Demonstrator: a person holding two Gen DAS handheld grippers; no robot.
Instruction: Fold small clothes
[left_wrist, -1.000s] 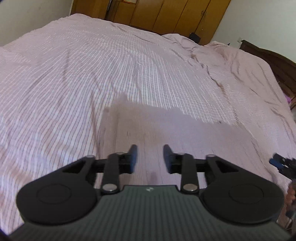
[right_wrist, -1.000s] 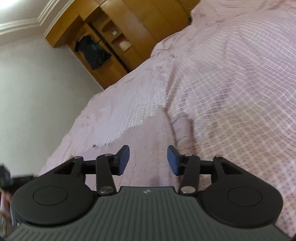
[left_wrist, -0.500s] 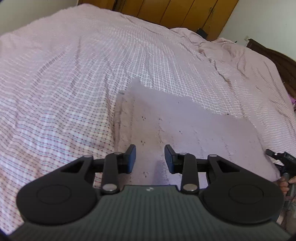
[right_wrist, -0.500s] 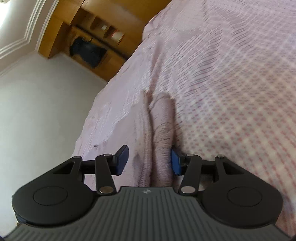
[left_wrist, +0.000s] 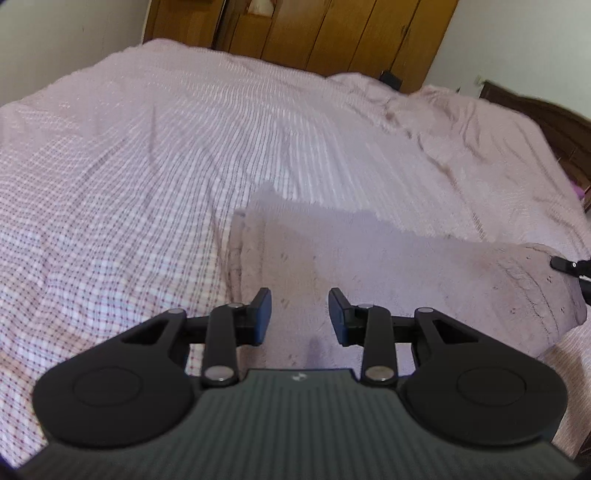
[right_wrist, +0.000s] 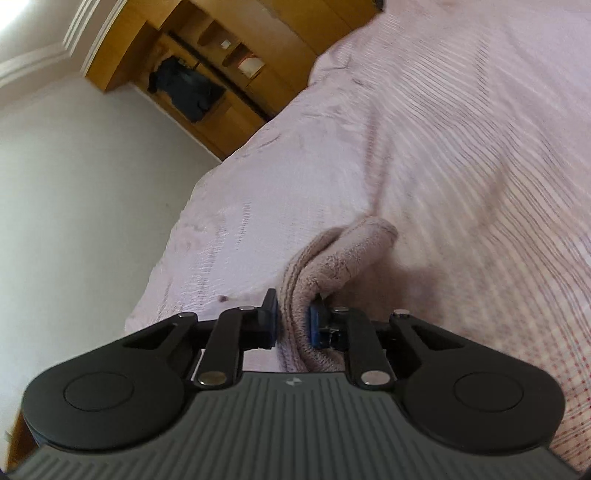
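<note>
Towel (right_wrist: 332, 266) edge pinched by tilted right gripper (right_wrist: 293, 321); left gripper (left_wrist: 299, 314) parted above.

Bedroom: bed (left_wrist: 184, 147), wooden wardrobe (left_wrist: 332, 33)

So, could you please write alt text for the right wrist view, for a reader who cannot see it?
The right gripper is shut on a bunched edge of a fuzzy pale pink cloth, which rises from a pink checked bedspread. Behind, tilted, are a white wall and a wooden wardrobe with a dark garment hanging inside.
</note>
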